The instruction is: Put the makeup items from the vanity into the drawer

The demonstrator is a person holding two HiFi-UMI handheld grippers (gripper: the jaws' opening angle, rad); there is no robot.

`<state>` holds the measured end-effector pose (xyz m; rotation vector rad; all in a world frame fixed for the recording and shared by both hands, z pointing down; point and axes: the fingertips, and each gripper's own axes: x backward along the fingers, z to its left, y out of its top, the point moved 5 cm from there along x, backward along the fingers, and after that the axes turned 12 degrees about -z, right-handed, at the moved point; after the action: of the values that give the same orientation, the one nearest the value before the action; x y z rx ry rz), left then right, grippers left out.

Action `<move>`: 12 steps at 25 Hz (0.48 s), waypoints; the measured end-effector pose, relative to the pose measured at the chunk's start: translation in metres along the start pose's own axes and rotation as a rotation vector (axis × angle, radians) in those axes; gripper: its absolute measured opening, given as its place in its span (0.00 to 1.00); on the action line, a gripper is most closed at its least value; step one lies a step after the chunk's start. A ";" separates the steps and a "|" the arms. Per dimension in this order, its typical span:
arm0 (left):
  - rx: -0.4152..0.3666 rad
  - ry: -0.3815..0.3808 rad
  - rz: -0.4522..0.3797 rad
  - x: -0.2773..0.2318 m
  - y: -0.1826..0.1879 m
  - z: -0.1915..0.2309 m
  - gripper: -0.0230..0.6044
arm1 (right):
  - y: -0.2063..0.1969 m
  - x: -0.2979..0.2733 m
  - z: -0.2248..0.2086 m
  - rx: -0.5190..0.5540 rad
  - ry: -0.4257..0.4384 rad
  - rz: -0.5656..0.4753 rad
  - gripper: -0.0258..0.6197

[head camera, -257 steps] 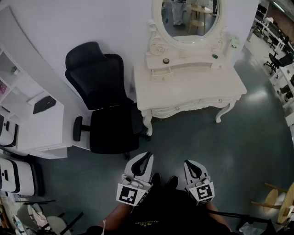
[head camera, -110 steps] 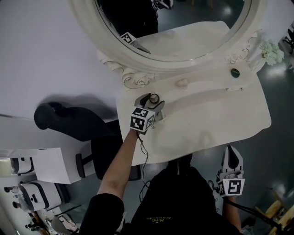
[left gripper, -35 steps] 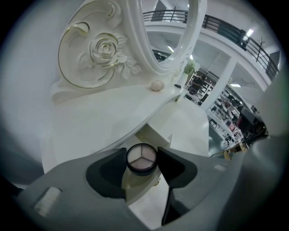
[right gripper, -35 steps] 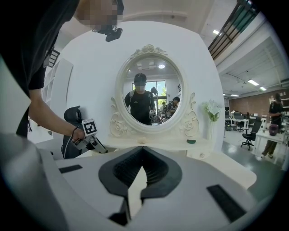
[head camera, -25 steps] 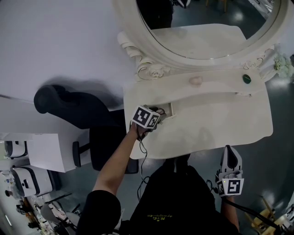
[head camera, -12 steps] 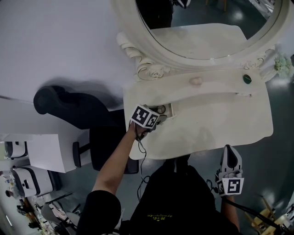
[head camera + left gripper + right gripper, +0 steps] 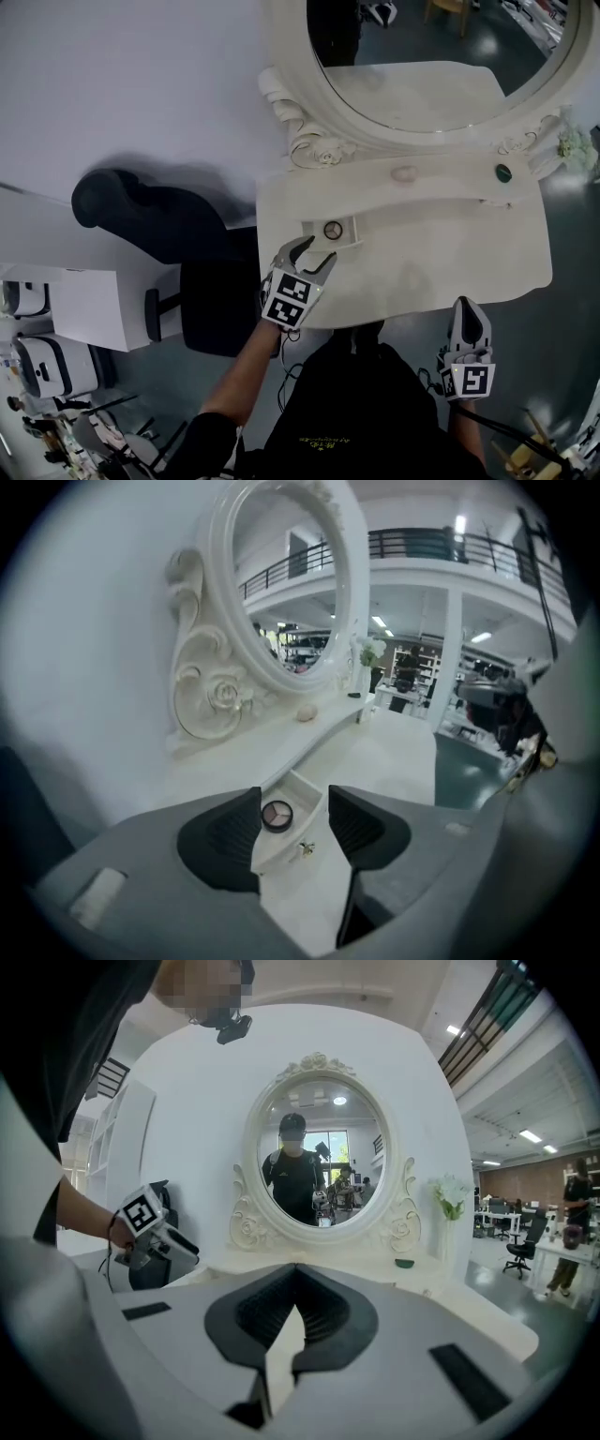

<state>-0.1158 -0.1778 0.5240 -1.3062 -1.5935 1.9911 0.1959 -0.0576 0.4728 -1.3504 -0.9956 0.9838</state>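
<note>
With the compact (image 7: 332,230) lying in the centre-frame drawer (image 7: 352,226), the left gripper (image 7: 315,251) hovered empty, wide jaws just narrowing; the right gripper (image 7: 466,305) idled closed.

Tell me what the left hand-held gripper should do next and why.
Probably swing the left hand-held gripper, empty, its jaws open though just closing slightly, toward the small pinkish item on the shelf: the compact already lies in the open drawer.

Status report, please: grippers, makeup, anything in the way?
Left hand-held gripper open, empty, jaws just closed a little. Right hand-held gripper shut, empty. Compact in open drawer; pale item, green item on shelf. Nothing in the way.
</note>
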 end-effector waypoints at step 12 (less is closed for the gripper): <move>-0.542 0.298 -0.176 0.015 -0.045 -0.054 0.22 | 0.020 -0.011 0.035 0.037 0.093 -0.025 0.04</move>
<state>-0.0966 -0.1174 0.5576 -1.4877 -2.0818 1.2304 0.1592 -0.0579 0.4519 -1.3381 -0.9185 0.9078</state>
